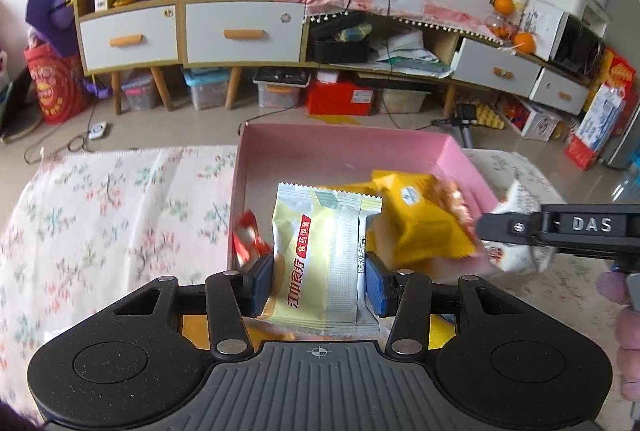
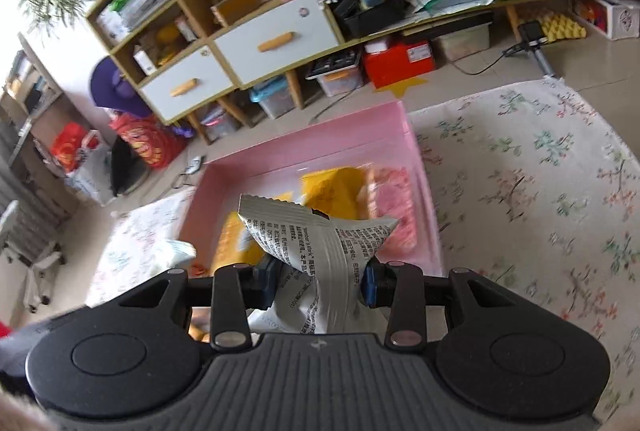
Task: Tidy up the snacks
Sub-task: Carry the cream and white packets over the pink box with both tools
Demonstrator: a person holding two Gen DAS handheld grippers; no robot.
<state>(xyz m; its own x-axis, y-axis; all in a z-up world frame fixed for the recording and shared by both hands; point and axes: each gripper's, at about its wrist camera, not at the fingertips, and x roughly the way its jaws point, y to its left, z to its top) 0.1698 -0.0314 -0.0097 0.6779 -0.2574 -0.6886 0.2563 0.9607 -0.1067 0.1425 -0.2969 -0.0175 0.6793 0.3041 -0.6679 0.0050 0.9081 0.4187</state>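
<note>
My left gripper is shut on a pale yellow and white snack packet with red characters, held over the near edge of the pink box. In the box lie yellow packets, and a red wrapper shows by its left wall. My right gripper is shut on a white packet with black print, crumpled between the pads, above the pink box. In the left wrist view the right gripper comes in from the right, with the white packet showing behind it.
The box stands on a floral cloth over a low surface. Behind it, across the tiled floor, a shelf unit with white drawers, storage tubs and a red box. A hand shows at the right edge.
</note>
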